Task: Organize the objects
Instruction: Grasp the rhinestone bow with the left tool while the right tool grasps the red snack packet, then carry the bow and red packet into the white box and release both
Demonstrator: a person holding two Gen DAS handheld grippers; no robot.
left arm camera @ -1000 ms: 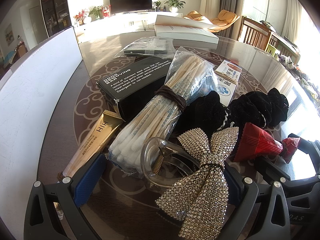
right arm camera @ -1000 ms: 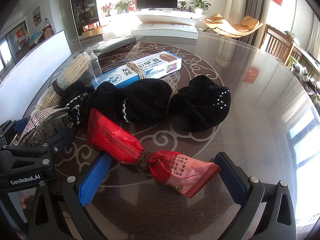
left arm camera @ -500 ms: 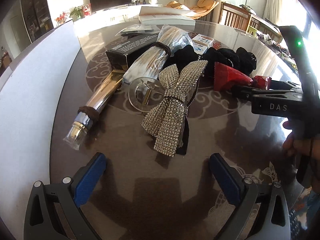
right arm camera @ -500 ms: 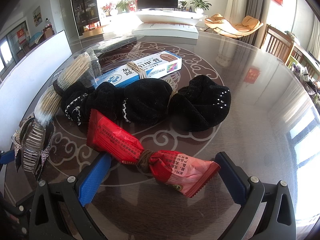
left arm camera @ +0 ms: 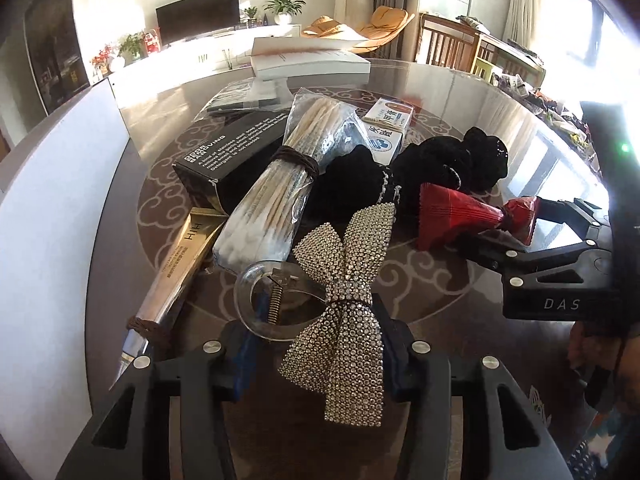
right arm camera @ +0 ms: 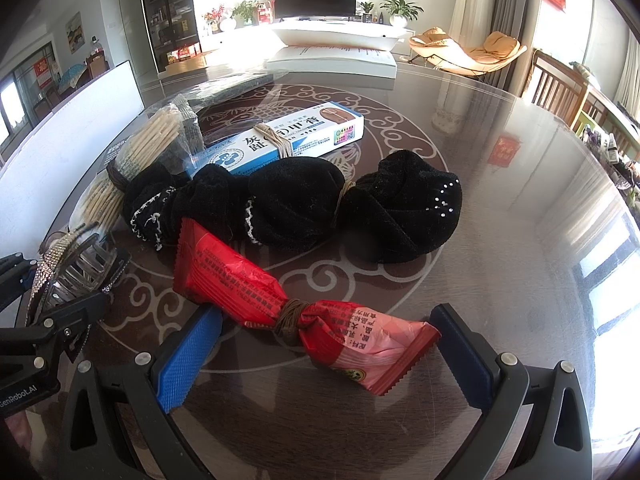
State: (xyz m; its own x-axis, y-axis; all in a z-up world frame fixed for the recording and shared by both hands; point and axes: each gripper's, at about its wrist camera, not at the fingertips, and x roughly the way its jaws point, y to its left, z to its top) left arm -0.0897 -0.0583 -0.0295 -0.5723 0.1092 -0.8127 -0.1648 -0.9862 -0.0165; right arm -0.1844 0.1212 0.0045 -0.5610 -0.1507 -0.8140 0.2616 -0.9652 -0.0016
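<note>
We see the rhinestone bow hair clip (left arm camera: 344, 308) at six o'clock in the left wrist view, pinched between the narrowed blue pads of the left claw (left arm camera: 320, 354), its clear curved body just above the glossy tabletop (left arm camera: 460, 292). At eleven o'clock from it lie the cotton swab bundle (left arm camera: 272, 196) and, beside that, the gold tube (left arm camera: 180, 272); the black box (left arm camera: 236, 152) sits behind them. At one o'clock rests the black velvet cloth (right arm camera: 296, 204). The right claw (right arm camera: 320, 354) stands wide open, its pads flanking the red snack packet (right arm camera: 296, 312) lying on the tabletop without gripping it.
</note>
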